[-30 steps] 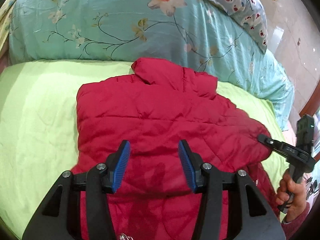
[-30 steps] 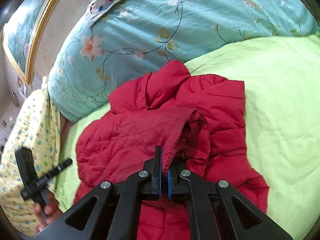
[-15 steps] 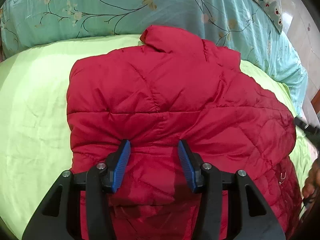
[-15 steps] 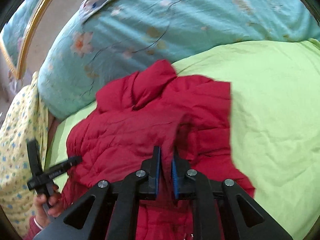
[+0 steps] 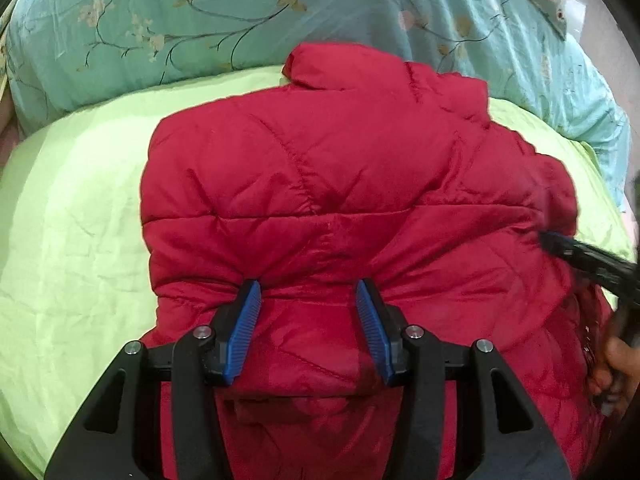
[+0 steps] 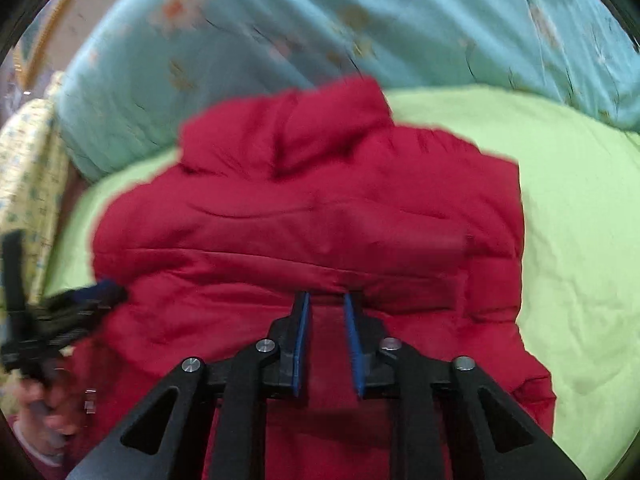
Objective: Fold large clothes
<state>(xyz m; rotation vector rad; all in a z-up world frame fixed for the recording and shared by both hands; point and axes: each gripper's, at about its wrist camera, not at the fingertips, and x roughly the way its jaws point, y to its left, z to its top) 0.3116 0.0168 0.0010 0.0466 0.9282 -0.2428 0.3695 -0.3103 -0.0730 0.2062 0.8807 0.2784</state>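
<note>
A red quilted jacket (image 5: 352,184) lies on the light green sheet (image 5: 72,240), collar toward the pillows and its sides folded in. My left gripper (image 5: 308,290) is open, its blue pads (image 5: 246,320) wide apart and resting low on the jacket's near part, with a bulge of fabric between them. The right gripper (image 5: 554,240) touches the jacket's right side, a hand (image 5: 612,364) behind it. In the blurred right wrist view my right gripper (image 6: 326,296) is narrowly open over the jacket (image 6: 320,216), gripping nothing. The left gripper (image 6: 106,290) shows at the jacket's left edge.
A teal floral duvet (image 5: 280,12) is bunched along the far side of the bed. A yellow patterned cloth (image 6: 28,168) hangs at the left in the right wrist view. Green sheet (image 6: 580,240) lies bare on both sides of the jacket.
My right gripper let go of the jacket edge it pinched, and that flap now lies flat. Both grippers have sunk closer to the jacket, the right one also moving sideways.
</note>
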